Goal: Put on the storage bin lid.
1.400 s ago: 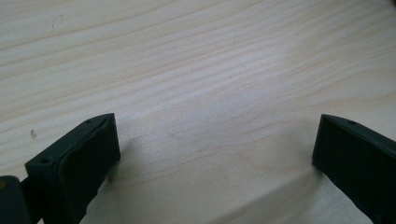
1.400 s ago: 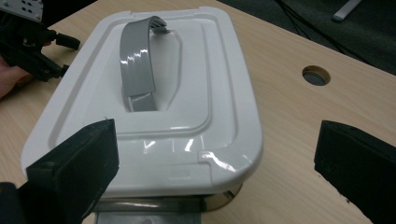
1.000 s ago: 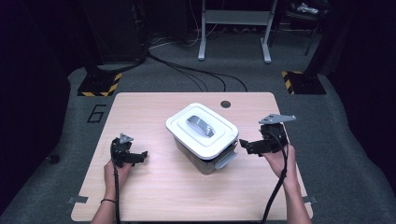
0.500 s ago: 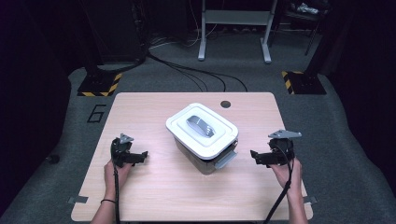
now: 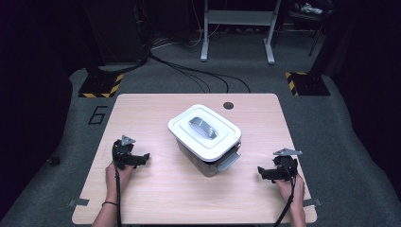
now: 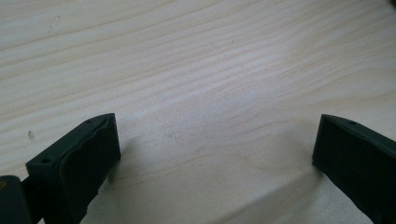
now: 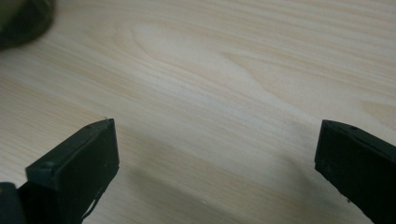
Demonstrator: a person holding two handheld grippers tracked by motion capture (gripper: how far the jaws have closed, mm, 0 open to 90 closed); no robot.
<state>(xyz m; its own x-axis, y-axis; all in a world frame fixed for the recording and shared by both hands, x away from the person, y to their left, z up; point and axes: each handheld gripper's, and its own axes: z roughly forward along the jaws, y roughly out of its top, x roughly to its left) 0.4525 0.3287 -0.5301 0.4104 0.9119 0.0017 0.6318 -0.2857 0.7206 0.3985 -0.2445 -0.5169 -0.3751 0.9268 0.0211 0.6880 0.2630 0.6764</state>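
Item: lidded box (image 5: 204,135), white lid with a grey handle (image 5: 203,127) on top and a grey latch (image 5: 229,161) sticking out at its near right corner; it stands near the middle of the table (image 5: 142,109), slightly toward the far edge, turned at an angle to the edges. Left gripper (image 5: 142,157): near the left edge, toward the near side, jaws spread wide and empty, bare wood between them in the left gripper view. Right gripper (image 5: 261,171): near the right edge, toward the near corner, jaws likewise wide apart and empty, low over the wood. Both sit well apart from the box. Step in hand, by judgement: a rest or start position. Any approach to the box would go best with jaws kept wide, one from each side, meeting the latch squarely. Open room: broad bare wood along the near edge and both sides; a small round hole (image 5: 228,105) by the far edge; little margin between the right gripper and the right edge.
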